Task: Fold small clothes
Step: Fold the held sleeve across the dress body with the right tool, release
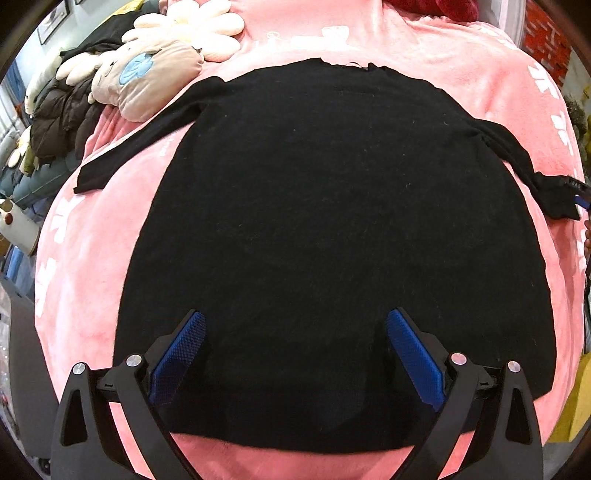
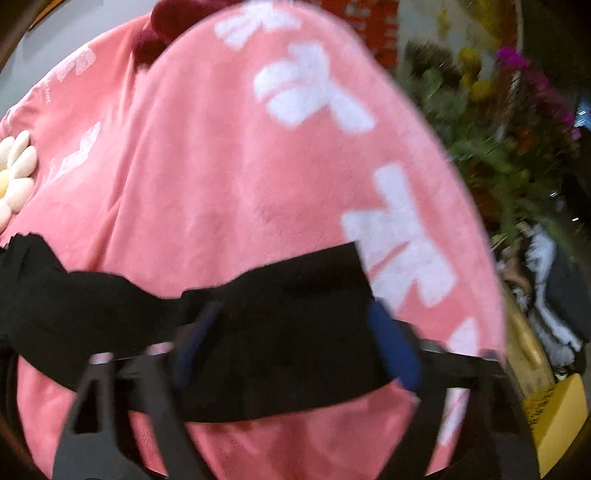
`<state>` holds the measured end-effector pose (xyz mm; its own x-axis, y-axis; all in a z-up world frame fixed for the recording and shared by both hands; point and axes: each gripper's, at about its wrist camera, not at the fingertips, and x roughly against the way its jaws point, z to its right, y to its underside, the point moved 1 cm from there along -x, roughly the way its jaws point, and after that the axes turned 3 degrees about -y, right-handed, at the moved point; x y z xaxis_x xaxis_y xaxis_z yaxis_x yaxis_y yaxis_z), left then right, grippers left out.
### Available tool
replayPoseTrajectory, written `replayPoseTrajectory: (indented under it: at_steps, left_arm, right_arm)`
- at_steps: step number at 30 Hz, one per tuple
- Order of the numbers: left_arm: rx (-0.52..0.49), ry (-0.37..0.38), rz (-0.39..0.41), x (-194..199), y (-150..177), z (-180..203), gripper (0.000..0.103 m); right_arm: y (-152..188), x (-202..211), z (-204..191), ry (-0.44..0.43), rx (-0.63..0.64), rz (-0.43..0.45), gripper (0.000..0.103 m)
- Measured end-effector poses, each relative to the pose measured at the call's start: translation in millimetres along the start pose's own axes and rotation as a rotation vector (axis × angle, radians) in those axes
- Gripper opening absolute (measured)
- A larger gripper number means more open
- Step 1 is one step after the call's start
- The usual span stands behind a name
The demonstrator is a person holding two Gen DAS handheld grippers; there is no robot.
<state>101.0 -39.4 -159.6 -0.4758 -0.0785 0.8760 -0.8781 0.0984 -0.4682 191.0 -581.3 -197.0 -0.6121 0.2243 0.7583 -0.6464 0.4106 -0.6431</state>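
Observation:
A black long-sleeved top (image 1: 332, 229) lies spread flat on a pink blanket (image 1: 92, 280), neck at the far end and both sleeves stretched out sideways. My left gripper (image 1: 295, 325) hovers open and empty over the hem. In the blurred right wrist view my right gripper (image 2: 295, 325) is open, its blue pads (image 2: 395, 347) either side of the right sleeve end (image 2: 288, 314), which lies between the fingers. The right gripper's tip also shows at the sleeve's end in the left wrist view (image 1: 576, 192).
A plush toy pillow (image 1: 147, 77) and a flower cushion (image 1: 199, 26) lie at the far left of the blanket, beside dark jackets (image 1: 59, 118). Flowers and plants (image 2: 498, 129) stand beyond the bed's right edge, with a yellow object (image 2: 554, 417) below.

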Motion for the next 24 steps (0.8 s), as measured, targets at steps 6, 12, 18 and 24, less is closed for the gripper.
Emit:
replayPoseTrajectory:
  at_steps: [6,12,18,24]
  left_arm:
    - [0.004,0.005,0.001,-1.8,-2.2,2.0,0.097]
    - [0.028,0.020,0.009,5.9,-1.9,-8.4,0.097]
    - [0.061,0.041,0.025,17.4,-2.0,-33.6,0.097]
    - [0.121,0.059,0.041,24.3,-2.3,-76.1,0.097]
  right_arm:
    - [3.6,19.8,14.1,-0.064,-0.066,0.016,0.008]
    - [11.7,63.8,-16.7,-0.174,-0.023,0.023,0.004]
    - [-3.8,130.7,-132.4,-0.450,0.034,0.070,0.004]
    - [-25.2,158.3,-296.7,-0.647,0.143,0.093,0.005]
